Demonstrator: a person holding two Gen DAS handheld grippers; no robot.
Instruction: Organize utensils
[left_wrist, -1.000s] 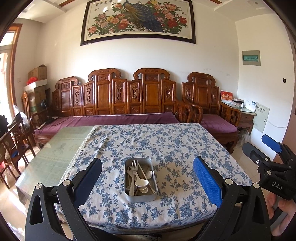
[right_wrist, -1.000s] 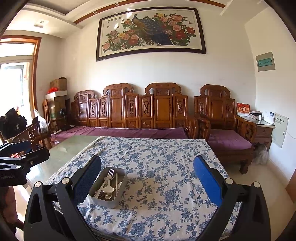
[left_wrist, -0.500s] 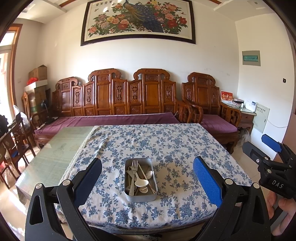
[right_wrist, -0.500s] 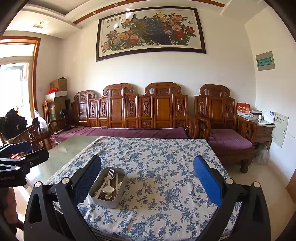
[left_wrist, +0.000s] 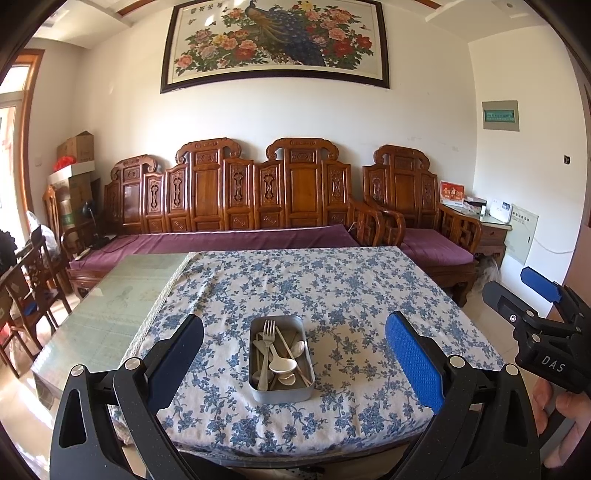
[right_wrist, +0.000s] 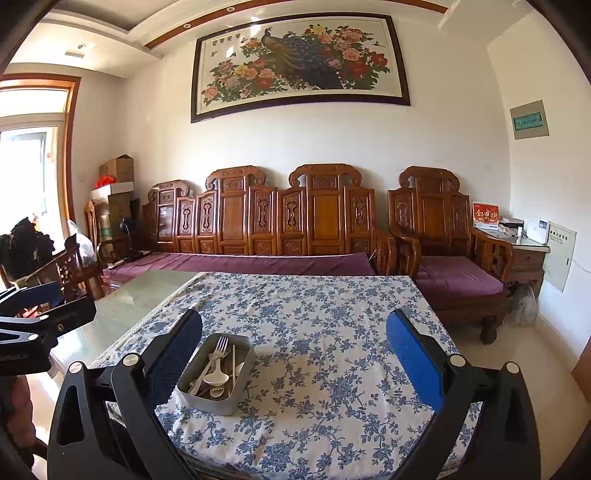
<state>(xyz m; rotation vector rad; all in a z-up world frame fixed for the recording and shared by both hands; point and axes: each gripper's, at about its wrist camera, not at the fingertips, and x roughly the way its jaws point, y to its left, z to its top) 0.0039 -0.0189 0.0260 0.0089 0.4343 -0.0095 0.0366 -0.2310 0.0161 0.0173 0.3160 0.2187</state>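
A grey metal tin (left_wrist: 260, 391) (right_wrist: 192, 389) sits near the front of the table and holds a fork (left_wrist: 266, 334), a white spoon (left_wrist: 282, 364), chopsticks (left_wrist: 291, 350) and several more utensils. My left gripper (left_wrist: 294, 363) hovers in front of the tin, open, its blue pads wide apart with nothing between them. My right gripper (right_wrist: 294, 363) is open too, held to the right of the tin, which lies by its left finger. Each gripper shows at the edge of the other's view: the right gripper (left_wrist: 532, 306) and the left gripper (right_wrist: 48, 306).
The table (left_wrist: 351, 288) wears a blue floral cloth; its left part is bare green glass (left_wrist: 118, 295). A carved wooden bench with purple cushions (left_wrist: 229, 240) stands behind, an armchair (left_wrist: 417, 221) to the right, chairs (left_wrist: 29, 280) at the left. A hand (left_wrist: 569, 410) holds the right gripper.
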